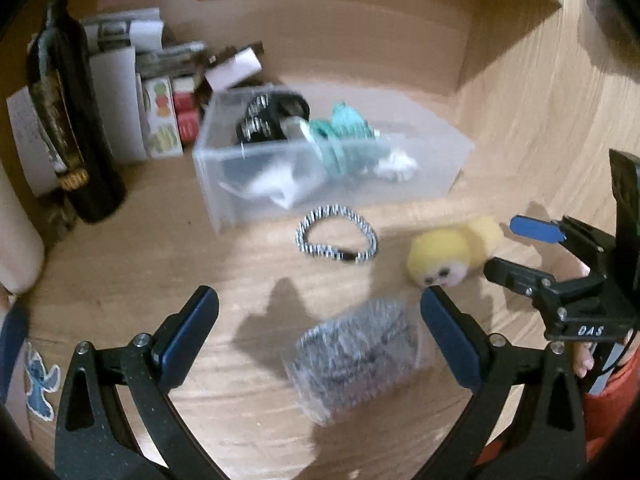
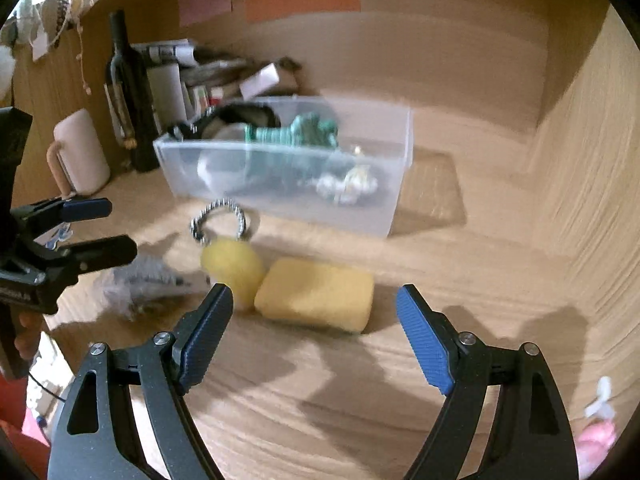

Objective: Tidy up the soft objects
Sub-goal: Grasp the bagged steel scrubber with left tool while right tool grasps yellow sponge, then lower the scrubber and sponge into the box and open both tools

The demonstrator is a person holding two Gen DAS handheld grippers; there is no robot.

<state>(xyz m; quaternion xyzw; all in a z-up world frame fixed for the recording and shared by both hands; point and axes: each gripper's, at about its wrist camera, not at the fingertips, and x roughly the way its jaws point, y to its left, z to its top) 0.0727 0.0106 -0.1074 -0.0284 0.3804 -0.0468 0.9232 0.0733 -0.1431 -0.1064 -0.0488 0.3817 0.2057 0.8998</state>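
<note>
Two grippers, left gripper [image 1: 320, 312] spread over one grey scrubber [image 1: 356, 356], right gripper [image 2: 316, 308] spread facing one yellow sponge [image 2: 316, 294], one yellow plush [image 1: 444, 256], one striped bracelet [image 1: 336, 236], all on wooden desk [image 2: 460, 280], one clear bin [image 1: 320, 160] behind holding one teal toy [image 1: 340, 136].

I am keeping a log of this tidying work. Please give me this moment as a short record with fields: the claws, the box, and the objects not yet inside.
left claw: open, empty, lined up on the grey fuzzy bundle
right claw: open, empty, facing the yellow sponge
clear box: on the wooden table, holds a teal knitted toy and dark items
outside the box: grey fuzzy bundle, yellow sponge, yellow plush doll, black-and-white bracelet
left background: dark bottle
</note>
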